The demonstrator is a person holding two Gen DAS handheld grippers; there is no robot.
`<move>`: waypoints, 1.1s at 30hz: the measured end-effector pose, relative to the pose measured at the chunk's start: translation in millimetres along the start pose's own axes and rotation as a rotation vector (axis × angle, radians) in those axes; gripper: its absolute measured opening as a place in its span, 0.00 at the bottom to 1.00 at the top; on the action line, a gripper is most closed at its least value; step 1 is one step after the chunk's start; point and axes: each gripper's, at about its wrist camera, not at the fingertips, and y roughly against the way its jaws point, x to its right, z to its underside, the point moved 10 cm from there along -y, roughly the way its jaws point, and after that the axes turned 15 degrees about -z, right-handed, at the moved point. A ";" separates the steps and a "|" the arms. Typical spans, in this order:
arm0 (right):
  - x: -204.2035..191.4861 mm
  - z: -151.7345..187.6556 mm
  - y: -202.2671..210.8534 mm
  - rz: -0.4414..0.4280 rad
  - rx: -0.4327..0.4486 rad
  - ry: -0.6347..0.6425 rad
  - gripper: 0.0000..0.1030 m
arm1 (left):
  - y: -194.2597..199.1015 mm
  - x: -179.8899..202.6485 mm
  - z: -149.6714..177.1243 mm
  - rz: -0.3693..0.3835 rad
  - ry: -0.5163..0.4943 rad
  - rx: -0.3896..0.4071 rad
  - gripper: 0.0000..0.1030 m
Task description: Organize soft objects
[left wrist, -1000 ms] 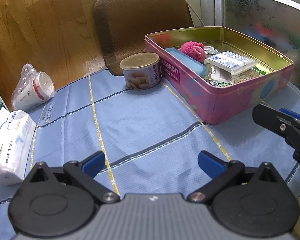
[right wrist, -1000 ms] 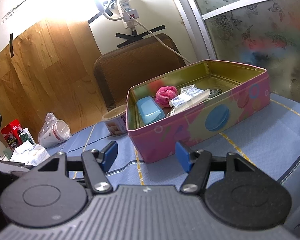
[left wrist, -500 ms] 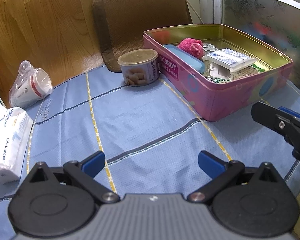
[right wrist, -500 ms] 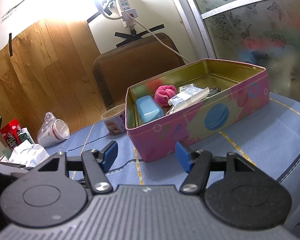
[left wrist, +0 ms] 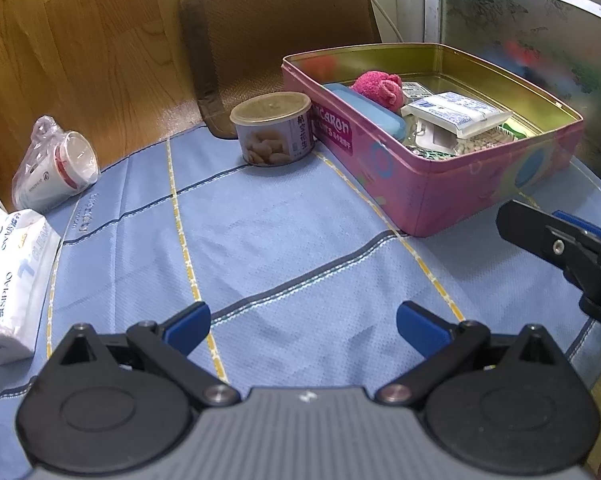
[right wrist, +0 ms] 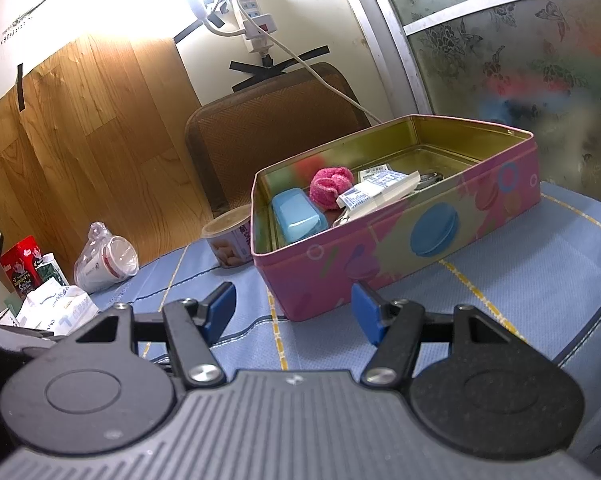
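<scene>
Pink fuzzy soft item [left wrist: 378,87] sits inside the pink tin [left wrist: 428,196], far-left part of the interior, touching the blue plastic case [left wrist: 366,110] on its near-left side and just beside the white sachet pack [left wrist: 456,114] on its right. Same item in the right wrist view [right wrist: 332,187]: tucked betw. case [right wrist: 298,220] and sachets [right wrist: 374,192], below rim level.

Gripper state:
- Left gripper [left wrist: 302,326]: jaws spread wide, nothing held. Hovers over blue tablecloth [left wrist: 284,240], near side of table.
- Right gripper [right wrist: 292,310]: jaws apart, nothing held. Faces the tin's near corner [right wrist: 284,280].

Key relation: soft item lies far and to the right of the left gripper, past the tin's long left wall. From the right gripper it lies far and nearly straight ahead, slightly right of centreline, over the near wall. Judged: right gripper is nearer the tin and better aligned. Item is a rounded ball, no clear long axis; any jaw orientation should do.

Edges/clearance:
- Tin walls stand above the item, so approach likely needs to come from above, then descend.
- Room around the item is tight: case on one side, sachets on the other. Risk of jaws catching either.
- Snack can [left wrist: 276,130] stands just beside the tin's far-left corner, clear of the entry path.
- Open cloth area betw. the grippers and the tin gives free room. Tissue pack [left wrist: 10,276] and bagged cups [left wrist: 56,170] lie at left, well apart.
</scene>
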 end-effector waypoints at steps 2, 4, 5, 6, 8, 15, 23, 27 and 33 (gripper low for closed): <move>-0.3 -0.2 -0.1 0.000 0.000 -0.001 0.65 | -0.5 0.0 -0.2 0.000 -0.001 0.000 1.00; -0.3 -0.1 0.0 0.001 0.001 -0.001 0.65 | -0.4 0.4 -0.2 0.002 -0.002 0.000 1.00; -0.3 -0.1 -0.1 0.002 0.001 -0.001 0.65 | -0.2 0.9 0.0 0.002 -0.003 0.000 1.00; 0.1 0.2 0.0 0.003 0.001 -0.002 0.65 | 0.0 1.6 0.3 0.003 -0.004 0.000 1.00; 0.3 1.4 -1.2 0.006 0.002 -0.005 0.65 | 0.2 2.4 0.6 0.003 -0.007 0.000 1.00; -0.1 1.7 -0.6 0.005 0.001 -0.003 0.65 | 0.5 3.1 0.5 0.003 -0.008 0.001 1.00; -0.7 1.8 -1.5 0.006 0.000 -0.001 0.65 | 0.5 4.5 1.3 0.020 -0.012 -0.005 1.00; -2.4 2.2 -3.3 0.005 -0.004 0.002 0.65 | -0.7 3.8 1.2 0.035 -0.007 -0.011 1.00; -4.8 2.4 -5.2 0.004 -0.009 0.008 0.65 | -2.5 3.1 1.6 0.042 -0.004 -0.020 1.00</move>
